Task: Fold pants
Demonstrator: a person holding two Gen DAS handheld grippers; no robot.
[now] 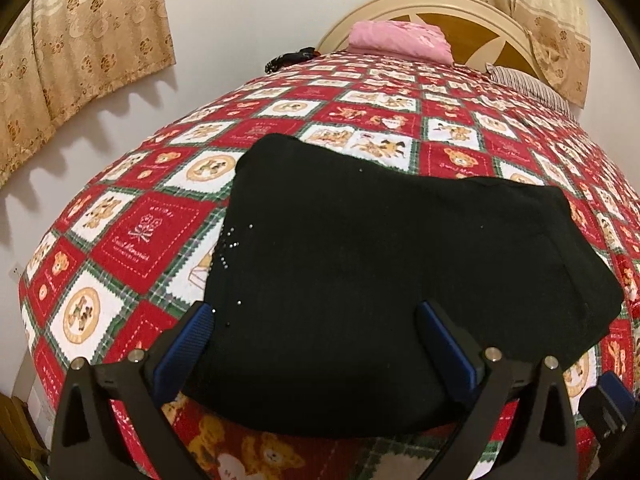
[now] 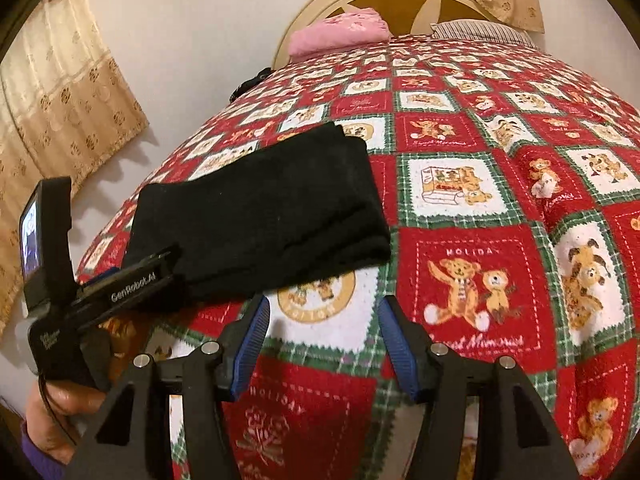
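Observation:
The black pants [image 1: 380, 264] lie folded into a compact rectangle on the red teddy-bear bedspread [image 1: 152, 224]. My left gripper [image 1: 316, 320] is open just above the near edge of the pants, one finger at each side, holding nothing. In the right wrist view the pants [image 2: 264, 208] lie to the left, and the left gripper's body [image 2: 120, 284] sits at their near left corner. My right gripper [image 2: 324, 320] is open and empty over the bedspread [image 2: 480, 280], to the right of the pants and apart from them.
A pink folded cloth [image 1: 400, 40] and a striped pillow [image 1: 528, 84] lie at the headboard [image 1: 472, 20]. A dark object [image 1: 292, 58] sits at the bed's far left edge. Curtains [image 1: 80, 60] hang on the left wall.

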